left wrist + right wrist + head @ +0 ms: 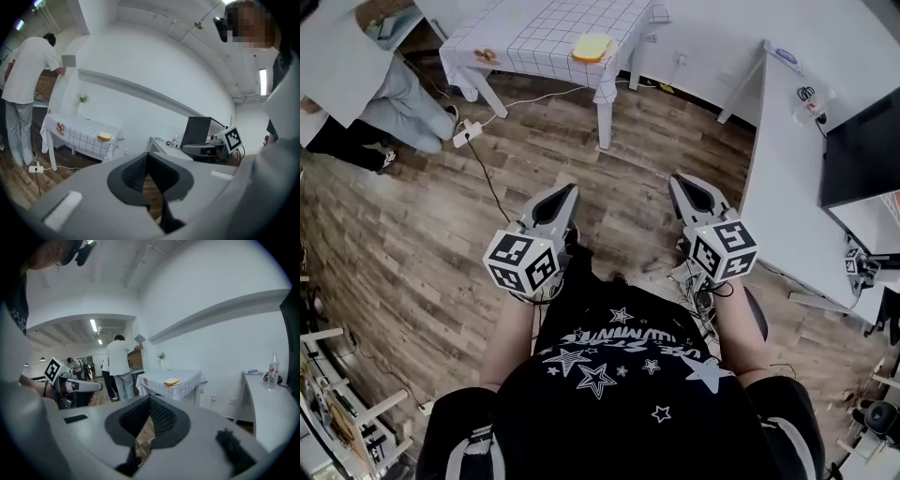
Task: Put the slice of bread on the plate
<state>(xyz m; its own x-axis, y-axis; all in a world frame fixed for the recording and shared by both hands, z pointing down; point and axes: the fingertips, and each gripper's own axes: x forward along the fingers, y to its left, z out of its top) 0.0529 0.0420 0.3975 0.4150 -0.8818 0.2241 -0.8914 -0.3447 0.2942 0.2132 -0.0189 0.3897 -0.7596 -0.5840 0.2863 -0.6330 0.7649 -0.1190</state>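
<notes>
We carried the left gripper and the right gripper side by side, each with its fingers pressed together on nothing. The slice of bread lay on the checked-cloth desk at upper centre of the head view. It was well apart from both, and we judged the left gripper nearer.
</notes>
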